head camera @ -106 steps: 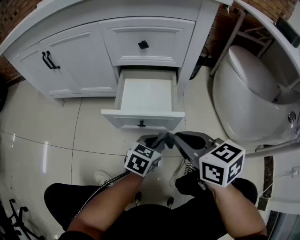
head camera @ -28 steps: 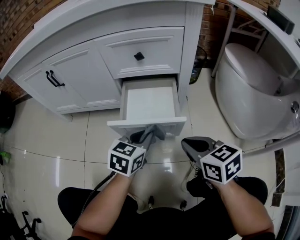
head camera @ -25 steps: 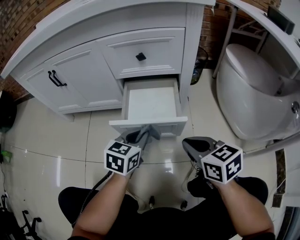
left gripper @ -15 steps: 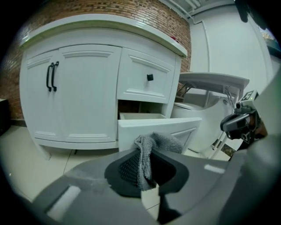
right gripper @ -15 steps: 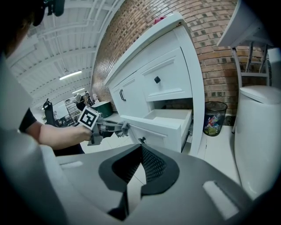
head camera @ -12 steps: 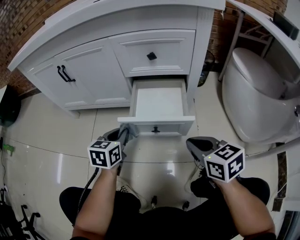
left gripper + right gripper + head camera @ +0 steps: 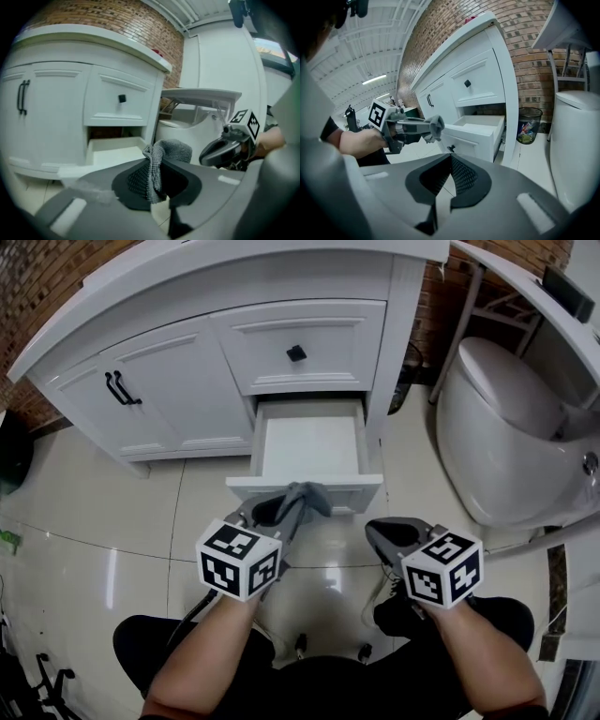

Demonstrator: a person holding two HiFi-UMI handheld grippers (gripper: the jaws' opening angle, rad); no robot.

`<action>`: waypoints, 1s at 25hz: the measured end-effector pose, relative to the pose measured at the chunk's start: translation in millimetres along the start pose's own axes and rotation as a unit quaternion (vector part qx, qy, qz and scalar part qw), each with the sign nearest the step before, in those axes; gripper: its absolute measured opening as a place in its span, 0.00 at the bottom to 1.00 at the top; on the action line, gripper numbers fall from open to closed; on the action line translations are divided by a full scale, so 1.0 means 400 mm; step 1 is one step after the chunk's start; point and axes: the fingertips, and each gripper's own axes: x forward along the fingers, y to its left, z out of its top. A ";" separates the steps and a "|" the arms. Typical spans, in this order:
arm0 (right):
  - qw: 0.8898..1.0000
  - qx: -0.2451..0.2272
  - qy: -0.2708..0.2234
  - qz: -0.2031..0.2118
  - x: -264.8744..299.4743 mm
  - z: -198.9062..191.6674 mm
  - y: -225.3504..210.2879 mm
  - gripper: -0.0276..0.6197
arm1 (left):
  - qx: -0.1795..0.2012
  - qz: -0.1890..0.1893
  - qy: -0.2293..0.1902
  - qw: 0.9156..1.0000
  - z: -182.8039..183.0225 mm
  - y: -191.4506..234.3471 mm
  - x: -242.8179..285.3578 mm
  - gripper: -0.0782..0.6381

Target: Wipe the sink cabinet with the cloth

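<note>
A grey cloth (image 7: pixel 306 494) hangs bunched from my left gripper (image 7: pixel 284 510), which is shut on it just in front of the open lower drawer's front panel (image 7: pixel 349 491). In the left gripper view the cloth (image 7: pixel 172 148) sticks up between the jaws. The white sink cabinet (image 7: pixel 169 381) stands behind, with its lower drawer (image 7: pixel 309 442) pulled out and bare inside. My right gripper (image 7: pixel 383 530) hovers to the right of the drawer, shut on nothing, with its tips together (image 7: pixel 451 160). From the right gripper view I see the left gripper (image 7: pixel 410 126) with the cloth (image 7: pixel 436 125).
A white toilet (image 7: pixel 502 427) stands close on the right. A small waste bin (image 7: pixel 529 124) sits between cabinet and toilet against the brick wall. Cabinet doors with black handles (image 7: pixel 117 388) are at left, and a shut upper drawer with a black knob (image 7: pixel 296 352). Glossy tile floor (image 7: pixel 112 531) lies below.
The left gripper, with the cloth in it, went to the drawer front's left corner and has come back toward its middle. The right gripper has stayed low at the right, apart from the cloth.
</note>
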 end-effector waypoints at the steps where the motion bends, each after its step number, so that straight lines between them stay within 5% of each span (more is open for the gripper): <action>1: 1.000 0.001 0.000 -0.001 -0.002 -0.002 -0.004 0.05 | 0.013 -0.018 -0.004 1.000 0.028 -0.041 0.030 0.16; 5: 1.000 0.007 -0.002 -0.004 -0.005 -0.005 -0.013 0.05 | 0.046 -0.066 0.002 0.997 0.089 -0.147 0.146 0.16; 10: 1.000 0.011 -0.005 -0.003 -0.013 -0.004 -0.021 0.05 | 0.056 -0.078 0.015 0.995 0.109 -0.180 0.220 0.16; 25: 1.000 0.000 -0.010 0.010 -0.005 0.016 0.007 0.05 | 0.055 0.006 0.042 0.998 0.058 0.021 0.099 0.16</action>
